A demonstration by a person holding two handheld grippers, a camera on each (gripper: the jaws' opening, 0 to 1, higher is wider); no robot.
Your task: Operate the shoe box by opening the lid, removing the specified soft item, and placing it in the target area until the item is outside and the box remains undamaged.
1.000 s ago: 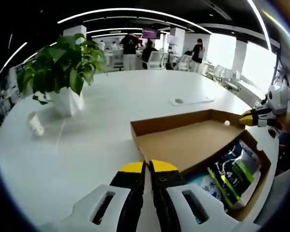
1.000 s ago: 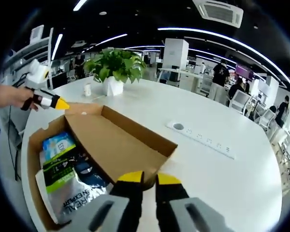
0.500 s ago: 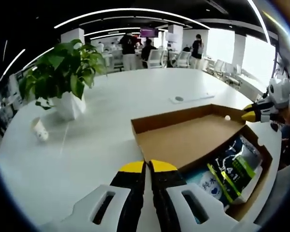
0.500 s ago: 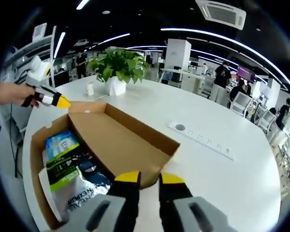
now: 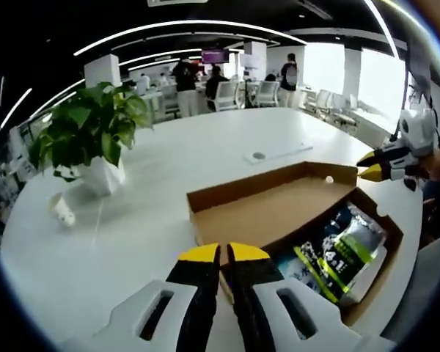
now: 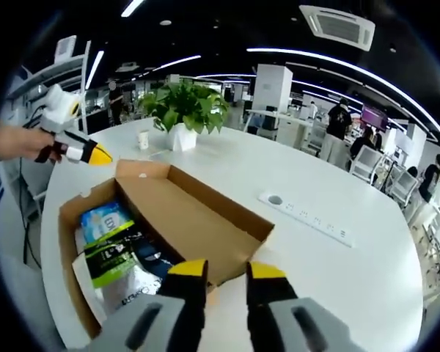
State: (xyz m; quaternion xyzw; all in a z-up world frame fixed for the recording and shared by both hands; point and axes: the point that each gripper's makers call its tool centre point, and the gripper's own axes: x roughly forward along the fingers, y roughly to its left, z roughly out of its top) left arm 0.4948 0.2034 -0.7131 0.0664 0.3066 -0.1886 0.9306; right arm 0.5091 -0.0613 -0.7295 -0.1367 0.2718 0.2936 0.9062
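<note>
Lid (image 5: 271, 213) already open; with left gripper (image 5: 224, 253) shut empty, right gripper (image 6: 227, 269) slightly parted empty, pinch pouch (image 6: 114, 253) by its top, lift clear of box (image 6: 88, 213) walls

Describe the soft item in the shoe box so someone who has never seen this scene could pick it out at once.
On the big white table lies an open cardboard shoe box, its lid folded back flat. In its well sit soft plastic packs; the one meant is the dark pack lying on top with a bright green band, unlike the pale blue and white pack beside it.

The open shoe box (image 6: 205, 227) holds soft packets (image 6: 114, 253); right gripper (image 6: 227, 268) jaws stand apart.
</note>
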